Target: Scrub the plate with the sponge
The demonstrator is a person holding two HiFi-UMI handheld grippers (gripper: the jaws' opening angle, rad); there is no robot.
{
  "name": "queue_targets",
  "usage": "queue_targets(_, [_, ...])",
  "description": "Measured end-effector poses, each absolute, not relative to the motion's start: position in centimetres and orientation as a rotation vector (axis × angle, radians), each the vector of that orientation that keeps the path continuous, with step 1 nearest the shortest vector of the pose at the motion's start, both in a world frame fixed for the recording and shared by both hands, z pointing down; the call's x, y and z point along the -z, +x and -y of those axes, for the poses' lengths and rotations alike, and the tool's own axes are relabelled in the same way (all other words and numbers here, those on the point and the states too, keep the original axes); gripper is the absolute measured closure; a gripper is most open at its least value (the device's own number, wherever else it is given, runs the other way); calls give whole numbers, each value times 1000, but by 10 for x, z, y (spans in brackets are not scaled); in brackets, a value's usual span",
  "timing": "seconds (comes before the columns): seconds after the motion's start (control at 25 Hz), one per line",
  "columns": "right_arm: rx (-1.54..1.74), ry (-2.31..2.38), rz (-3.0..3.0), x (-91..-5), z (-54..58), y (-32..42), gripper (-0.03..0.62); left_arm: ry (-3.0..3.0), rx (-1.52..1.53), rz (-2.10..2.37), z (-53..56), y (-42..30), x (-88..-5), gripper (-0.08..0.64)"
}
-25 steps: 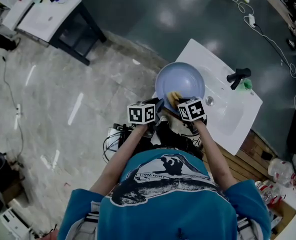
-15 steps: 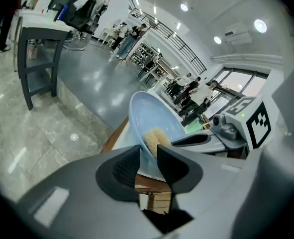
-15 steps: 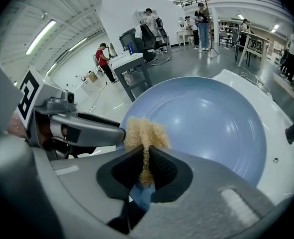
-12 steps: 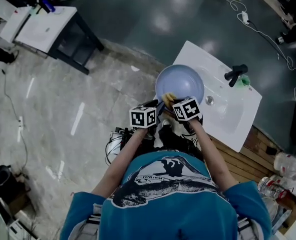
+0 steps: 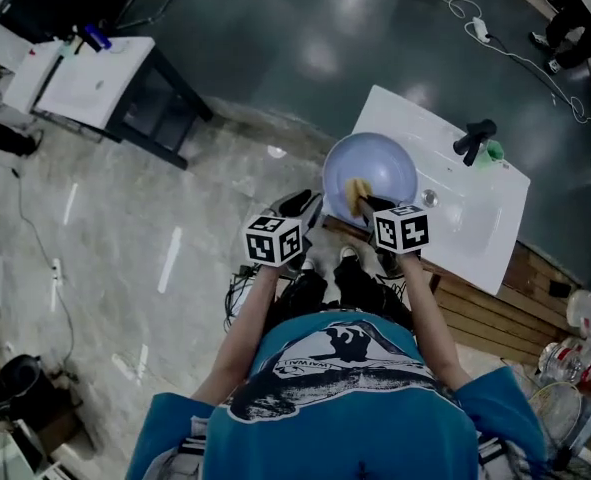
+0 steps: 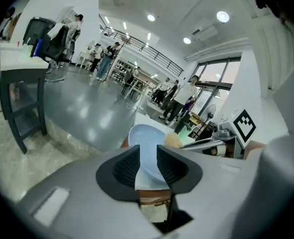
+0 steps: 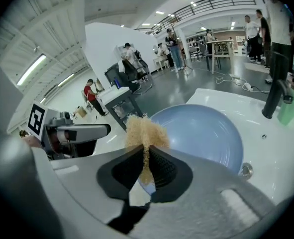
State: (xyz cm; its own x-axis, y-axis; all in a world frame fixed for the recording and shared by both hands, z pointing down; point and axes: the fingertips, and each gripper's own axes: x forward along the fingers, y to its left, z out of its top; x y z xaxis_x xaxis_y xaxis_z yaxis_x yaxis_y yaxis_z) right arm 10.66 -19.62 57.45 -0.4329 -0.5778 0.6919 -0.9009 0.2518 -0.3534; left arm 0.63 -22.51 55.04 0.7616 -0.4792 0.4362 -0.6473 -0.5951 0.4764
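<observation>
A pale blue plate (image 5: 380, 168) lies at the near left corner of a white sink top (image 5: 465, 223). My right gripper (image 5: 372, 208) is shut on a tan fibrous sponge (image 5: 357, 194), which rests on the plate's near part. In the right gripper view the sponge (image 7: 145, 132) bulges out above the jaws (image 7: 146, 164), over the plate (image 7: 201, 133). My left gripper (image 5: 305, 208) hangs just left of the plate. Its jaws (image 6: 147, 156) are closing, and the plate's near rim (image 6: 146, 146) shows in the gap between them. I see no pad pressing on it.
A black faucet (image 5: 475, 138) and a green cup (image 5: 493, 153) stand at the sink's far edge, with a drain (image 7: 245, 170) beside the plate. Wooden slats (image 5: 495, 313) lie under the sink. A dark stand (image 5: 105, 68) is far left and cables (image 5: 455, 8) trail across the floor.
The left gripper has drawn back to the left, away from the plate's rim. The right gripper has carried the sponge from the plate's near-left rim further in over the plate.
</observation>
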Motion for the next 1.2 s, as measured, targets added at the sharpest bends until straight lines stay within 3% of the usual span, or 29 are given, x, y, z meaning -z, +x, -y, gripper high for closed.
queue_targets(0.48, [-1057,1629,2224,-505,150,77,560,2563,-377,544,165,-9,-495,502])
queue_targets(1.2, [-1157,1670,2249,-500,61,93,561,2611,-383,382,64,34,-471,528])
